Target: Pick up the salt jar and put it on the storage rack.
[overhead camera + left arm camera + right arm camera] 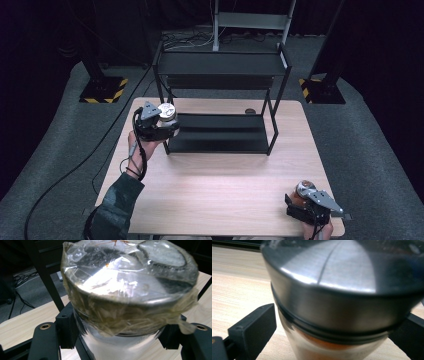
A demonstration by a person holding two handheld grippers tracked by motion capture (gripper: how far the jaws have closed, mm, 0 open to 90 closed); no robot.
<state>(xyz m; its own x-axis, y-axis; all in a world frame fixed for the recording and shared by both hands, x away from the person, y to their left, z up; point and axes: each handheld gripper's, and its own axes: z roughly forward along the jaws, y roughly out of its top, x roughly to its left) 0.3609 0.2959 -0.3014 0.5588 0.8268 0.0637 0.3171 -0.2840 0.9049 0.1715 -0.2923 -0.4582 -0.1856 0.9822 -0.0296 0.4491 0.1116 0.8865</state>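
Your left gripper (167,121) pinches a tape-covered jar (127,285) near the bench's (225,200) far-left corner. Your right gripper (300,197) clamps an orange-filled jar (337,302) at the near-right corner. No label is readable.

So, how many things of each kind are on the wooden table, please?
Glass jars with metal lids: 2, a white-filled one and an orange-filled one
Black metal two-tier shelf racks: 1
Small dark round objects: 1
Total: 4
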